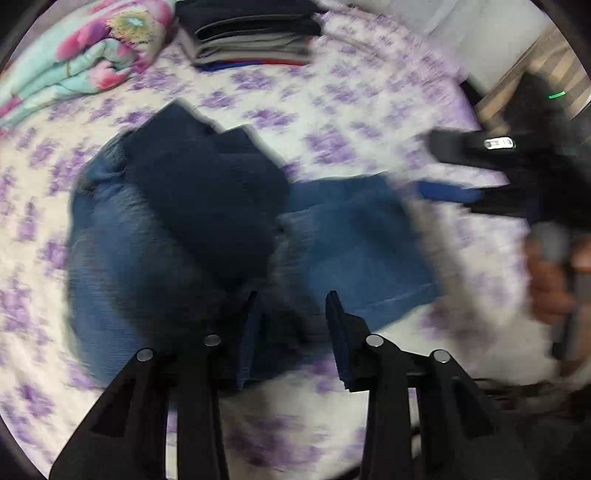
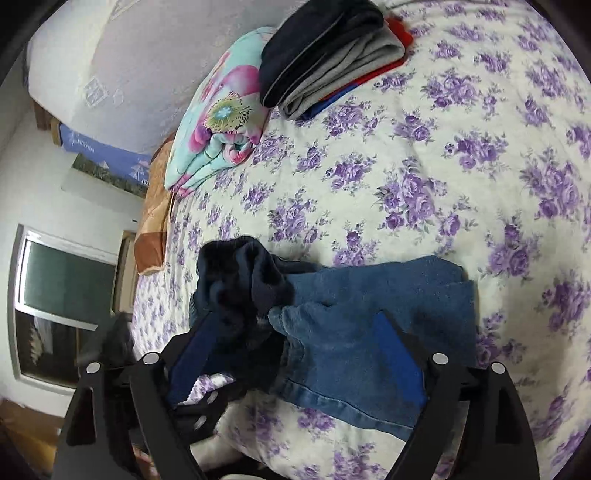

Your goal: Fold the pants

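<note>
Blue jeans [image 1: 354,240] lie crumpled on the bed, with a dark part [image 1: 203,192] folded over their left half. In the blurred left wrist view, dark fabric fills the gap between the fingers of my left gripper [image 1: 293,299], which looks shut on the jeans' near edge. My right gripper [image 1: 426,166] reaches in from the right, held by a hand [image 1: 550,284]. In the right wrist view, the right gripper [image 2: 297,314] stands wide open just above the jeans [image 2: 369,295]. Its blue pads straddle the cloth without pressing it, and the dark part [image 2: 236,273] bunches near its left finger.
A stack of folded clothes [image 2: 332,55] sits at the far side of the purple-flowered bedsheet [image 2: 443,166], beside a folded floral blanket [image 2: 221,122]. Both show in the left wrist view too, the stack [image 1: 251,33] and the blanket [image 1: 85,55]. The bed's edge and a window [image 2: 62,295] lie to the left.
</note>
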Motion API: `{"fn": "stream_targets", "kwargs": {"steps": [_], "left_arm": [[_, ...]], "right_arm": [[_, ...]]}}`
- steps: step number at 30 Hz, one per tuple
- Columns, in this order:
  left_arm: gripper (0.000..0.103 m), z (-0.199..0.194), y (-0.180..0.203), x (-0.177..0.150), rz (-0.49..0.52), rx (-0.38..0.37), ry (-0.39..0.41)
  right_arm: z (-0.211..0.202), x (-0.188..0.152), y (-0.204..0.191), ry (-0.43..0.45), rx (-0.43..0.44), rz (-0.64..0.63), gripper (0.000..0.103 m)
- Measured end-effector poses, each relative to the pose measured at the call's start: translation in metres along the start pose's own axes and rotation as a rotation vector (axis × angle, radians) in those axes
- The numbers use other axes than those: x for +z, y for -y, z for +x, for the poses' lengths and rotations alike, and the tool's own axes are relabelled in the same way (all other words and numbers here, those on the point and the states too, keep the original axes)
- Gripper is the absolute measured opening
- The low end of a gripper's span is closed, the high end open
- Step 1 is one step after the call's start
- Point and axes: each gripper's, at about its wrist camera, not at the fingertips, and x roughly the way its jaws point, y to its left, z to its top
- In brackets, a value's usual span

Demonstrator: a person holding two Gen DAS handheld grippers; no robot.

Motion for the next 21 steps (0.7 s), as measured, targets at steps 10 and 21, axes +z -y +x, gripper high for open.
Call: {"fn": "stream_targets", "kwargs": {"steps": [10,21], "left_arm": [[0.092,-0.103,-0.037,-0.015,-0.065,0.144,0.275],[0.088,-0.026,-0.144,-0.032,-0.478,0.341,0.114]], "right_arm": [[0.072,0.023,-0.056,-0.109,-0.015,-0.145,0.095],[0.161,-0.002,-0.121,-0.257,-0.245,-0.469,0.045]]}}
